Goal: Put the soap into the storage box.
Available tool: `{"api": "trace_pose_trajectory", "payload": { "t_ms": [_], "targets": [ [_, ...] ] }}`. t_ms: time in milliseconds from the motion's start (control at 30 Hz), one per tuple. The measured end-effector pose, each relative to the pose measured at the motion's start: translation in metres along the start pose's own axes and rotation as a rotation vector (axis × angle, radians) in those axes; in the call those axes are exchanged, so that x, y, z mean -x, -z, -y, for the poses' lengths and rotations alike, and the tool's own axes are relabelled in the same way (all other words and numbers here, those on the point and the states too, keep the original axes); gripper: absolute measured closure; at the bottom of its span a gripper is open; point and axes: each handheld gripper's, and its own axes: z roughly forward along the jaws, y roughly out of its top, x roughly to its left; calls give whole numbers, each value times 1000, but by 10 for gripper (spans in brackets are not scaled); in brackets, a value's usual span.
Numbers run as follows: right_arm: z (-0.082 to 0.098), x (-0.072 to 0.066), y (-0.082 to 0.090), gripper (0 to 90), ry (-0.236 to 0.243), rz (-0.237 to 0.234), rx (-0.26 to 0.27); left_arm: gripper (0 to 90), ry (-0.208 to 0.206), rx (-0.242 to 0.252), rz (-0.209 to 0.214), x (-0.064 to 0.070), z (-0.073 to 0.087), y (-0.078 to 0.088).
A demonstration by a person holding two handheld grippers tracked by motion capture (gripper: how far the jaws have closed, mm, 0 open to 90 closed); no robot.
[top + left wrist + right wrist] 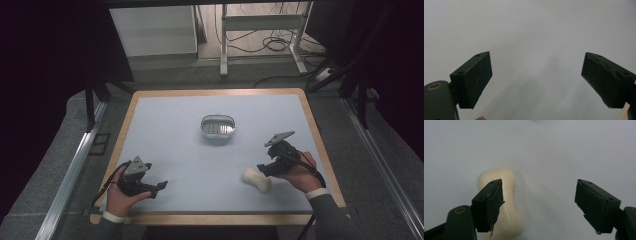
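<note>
A cream bone-shaped bar of soap [256, 179] lies flat on the pale blue mat near the front right. In the right gripper view the soap [506, 195] sits low and left, partly behind the left jaw. My right gripper [262, 168] hovers just above and right of it, open, with nothing between its jaws. A metal soap dish [218, 127] stands in the middle of the mat, apart from both grippers. My left gripper [161, 187] rests at the front left, open and empty, and the left gripper view has bare mat [536, 37] ahead of it.
The mat [175, 130] covers a wooden table [125, 125] with edges close on all sides. Beyond the far edge stand a white desk frame [225, 45] and loose cables on the floor. Metal rails [65, 180] run along both sides of the table.
</note>
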Motion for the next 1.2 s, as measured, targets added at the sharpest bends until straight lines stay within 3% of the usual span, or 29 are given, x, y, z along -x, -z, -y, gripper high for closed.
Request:
{"api": "trace_pose_trajectory", "payload": {
  "t_ms": [767,1200],
  "targets": [
    [-4,-30,-27,317,65,-113,-184,102,-2,7,7,2,0,0],
    [-3,-36,-45,397,89,-121,-267,103,-1,23,1,2,0,2]
  ]
}}
